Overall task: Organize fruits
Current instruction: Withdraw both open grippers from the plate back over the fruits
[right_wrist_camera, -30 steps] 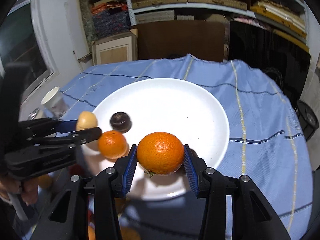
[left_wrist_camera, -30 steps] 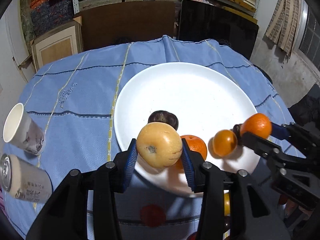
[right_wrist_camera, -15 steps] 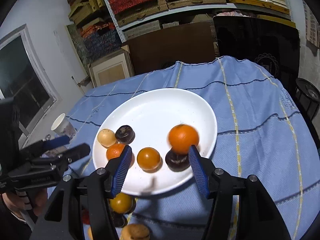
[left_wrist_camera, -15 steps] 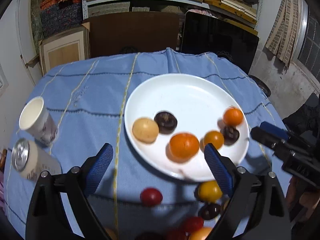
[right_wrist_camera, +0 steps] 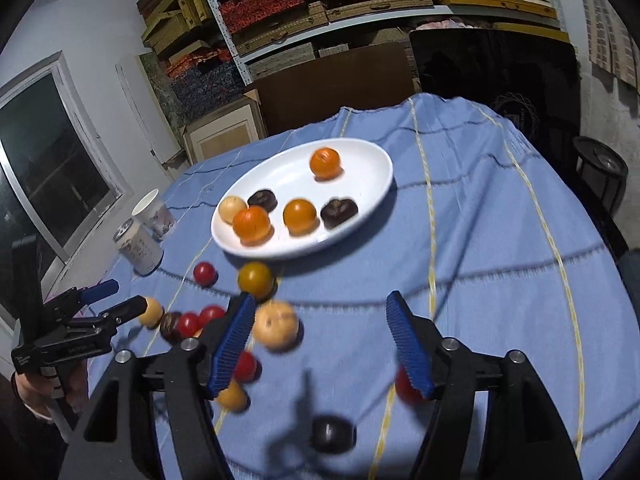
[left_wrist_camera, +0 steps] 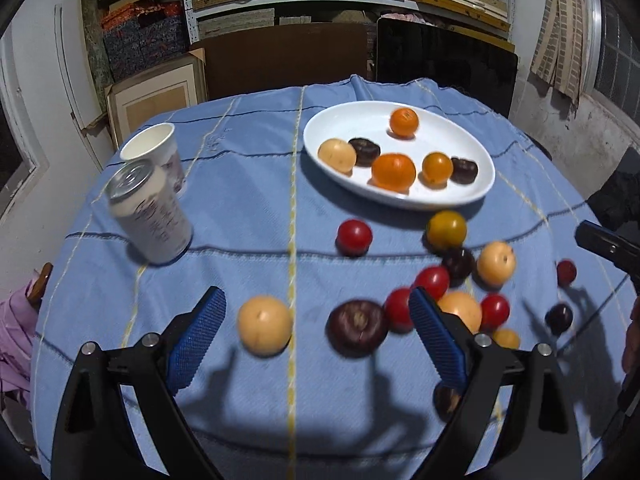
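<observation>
White plate [left_wrist_camera: 400, 116] long axis left-right; both claws [left_wrist_camera: 316, 344] [right_wrist_camera: 320, 340] spread, empty.

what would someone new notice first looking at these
The white plate at the far side of the blue tablecloth, holding six fruits, among them a big orange. Nearer, loose fruits lie scattered on the cloth, and both tools, left and right, hang open and empty above them.

Six fruits on plate [left_wrist_camera: 476, 196], can [left_wrist_camera: 150, 216] before cup [left_wrist_camera: 154, 148]
</observation>
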Motion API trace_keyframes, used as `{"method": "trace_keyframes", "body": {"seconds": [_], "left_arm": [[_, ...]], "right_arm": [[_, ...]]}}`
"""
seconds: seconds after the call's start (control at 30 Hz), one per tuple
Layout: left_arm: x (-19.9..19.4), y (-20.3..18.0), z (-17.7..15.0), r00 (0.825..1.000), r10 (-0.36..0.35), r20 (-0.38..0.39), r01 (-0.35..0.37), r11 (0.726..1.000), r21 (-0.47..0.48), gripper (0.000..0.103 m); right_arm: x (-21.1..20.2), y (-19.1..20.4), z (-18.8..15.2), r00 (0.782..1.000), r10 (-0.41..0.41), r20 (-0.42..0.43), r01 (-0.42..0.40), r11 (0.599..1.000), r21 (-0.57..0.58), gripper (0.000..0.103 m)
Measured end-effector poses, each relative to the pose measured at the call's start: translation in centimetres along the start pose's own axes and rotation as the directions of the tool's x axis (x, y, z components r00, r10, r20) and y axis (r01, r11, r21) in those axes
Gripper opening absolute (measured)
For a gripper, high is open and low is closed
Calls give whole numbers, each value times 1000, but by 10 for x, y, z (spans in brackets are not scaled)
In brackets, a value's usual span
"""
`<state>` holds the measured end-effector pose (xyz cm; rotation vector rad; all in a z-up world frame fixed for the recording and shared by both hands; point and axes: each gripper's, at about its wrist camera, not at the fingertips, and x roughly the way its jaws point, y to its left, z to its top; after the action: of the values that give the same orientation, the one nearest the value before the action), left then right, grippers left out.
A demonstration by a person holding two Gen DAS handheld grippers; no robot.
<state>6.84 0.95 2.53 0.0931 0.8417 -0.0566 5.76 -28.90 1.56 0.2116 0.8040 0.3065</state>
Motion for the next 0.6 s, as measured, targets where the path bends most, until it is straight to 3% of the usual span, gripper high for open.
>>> {"method": "trace_keyframes", "body": {"seconds": [0.23, 0.6], "left_arm": [[-12, 21, -35, 999, 26, -29, -27, 1000, -11, 91], [-6, 29, -56, 997, 27, -78, -30, 998, -46, 91]], "right_arm": [[-18, 10, -50, 999, 16, -45, -17, 1000, -15, 73], [-21, 24, -74, 995, 23, -94, -28, 998, -51, 75]]}}
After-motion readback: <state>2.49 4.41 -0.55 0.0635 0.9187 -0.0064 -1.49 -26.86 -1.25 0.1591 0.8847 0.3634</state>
